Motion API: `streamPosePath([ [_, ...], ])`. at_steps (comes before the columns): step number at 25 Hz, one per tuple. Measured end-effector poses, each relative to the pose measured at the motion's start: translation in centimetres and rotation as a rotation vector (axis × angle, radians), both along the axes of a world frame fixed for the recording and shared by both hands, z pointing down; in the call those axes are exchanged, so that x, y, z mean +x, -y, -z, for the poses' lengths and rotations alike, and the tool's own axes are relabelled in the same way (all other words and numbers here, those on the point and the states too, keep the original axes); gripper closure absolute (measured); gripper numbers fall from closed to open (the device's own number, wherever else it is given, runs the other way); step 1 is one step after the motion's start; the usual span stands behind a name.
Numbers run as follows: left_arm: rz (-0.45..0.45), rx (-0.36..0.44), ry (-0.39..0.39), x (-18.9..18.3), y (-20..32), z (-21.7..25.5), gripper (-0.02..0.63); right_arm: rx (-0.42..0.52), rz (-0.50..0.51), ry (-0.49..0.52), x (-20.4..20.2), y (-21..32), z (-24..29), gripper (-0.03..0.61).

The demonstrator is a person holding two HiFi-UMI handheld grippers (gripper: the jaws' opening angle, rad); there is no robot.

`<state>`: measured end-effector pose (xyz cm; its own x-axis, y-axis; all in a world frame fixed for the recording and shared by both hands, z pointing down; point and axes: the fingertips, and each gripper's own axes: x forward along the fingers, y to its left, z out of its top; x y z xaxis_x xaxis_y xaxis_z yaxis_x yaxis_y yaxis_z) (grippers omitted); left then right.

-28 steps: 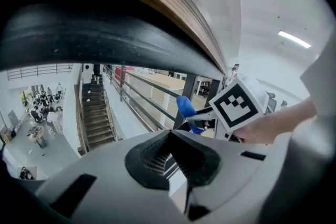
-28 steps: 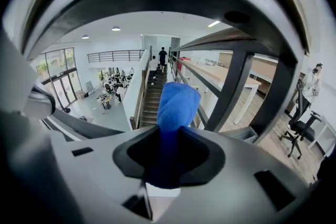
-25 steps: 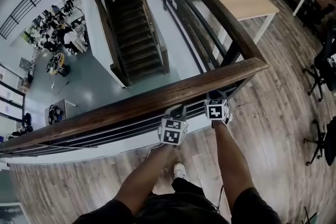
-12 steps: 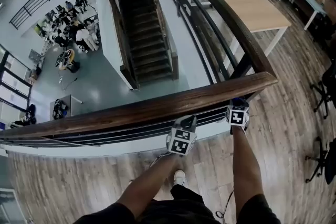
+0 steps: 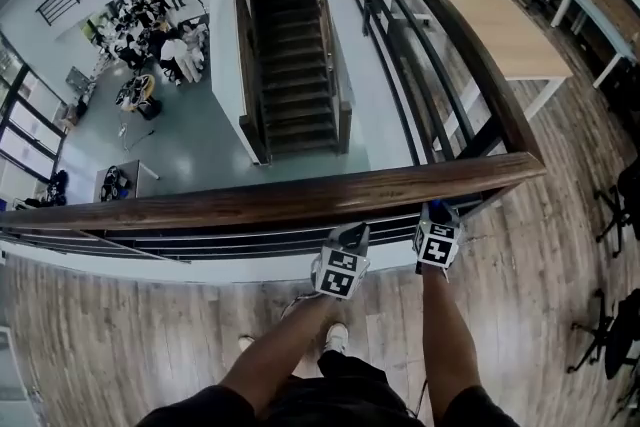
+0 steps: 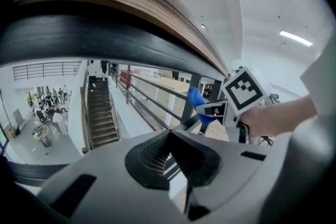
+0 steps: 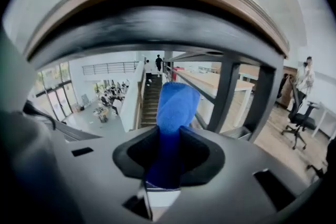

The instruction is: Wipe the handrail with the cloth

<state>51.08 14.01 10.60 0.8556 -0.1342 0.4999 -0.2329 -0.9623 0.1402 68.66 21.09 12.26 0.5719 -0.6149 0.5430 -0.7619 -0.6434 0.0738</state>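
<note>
A person stands at a wooden handrail point(image 5: 250, 205) on an upper floor, with a set of tongs in each hand, both held low on the near side of the rail. The right gripper point(image 7: 168, 140) has its jaws clamped on a blue cloth point(image 7: 176, 105), which stands up out of the jaws as a folded wad. The top of the cloth sits just under the dark underside of the rail (a strip of background shows between them, so it does not seem to touch). From the head view the cloth is only a small blue spot at the rail's near edge, close to the corner where a second rail runs off along the far side.

The left gripper point(image 6: 169, 136) is beside the right one, a little farther from the corner. Its jaws are closed on each other with nothing between them. It points up at the underside of the rail, and its view catches the right gripper and the cloth near a black post point(image 6: 190, 97).

Beyond the rail a staircase point(image 5: 295, 45) drops to a lower floor. A long table point(image 5: 500, 25) stands on the wooden floor point(image 5: 150, 335) past the corner, and an office chair point(image 7: 296, 118) stands at the right.
</note>
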Motion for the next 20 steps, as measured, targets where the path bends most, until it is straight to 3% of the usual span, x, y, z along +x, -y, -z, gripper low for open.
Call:
streamPosePath([
  [5, 0.126, -0.017, 0.001, -7.7, 4.9, -0.3, 0.611, 0.077, 0.198, 0.029, -11.9, 6.6, -0.1, 0.466],
  [10, 0.288, -0.048, -0.019, -19.8, 7.6, 0.7, 0.611, 0.111, 0.373, 0.049, -26.1, 10.7, 0.8, 0.466],
  [15, 0.443, -0.064, -0.038, -32.0, 11.1, -0.8, 0.611, 0.125, 0.578, 0.004, -38.7, 15.6, 0.4, 0.466],
  [20, 0.616, -0.103, -0.003, -45.1, 17.4, -4.1, 0.611, 0.067, 0.752, 0.036, -51.4, 22.6, -3.1, 0.466],
])
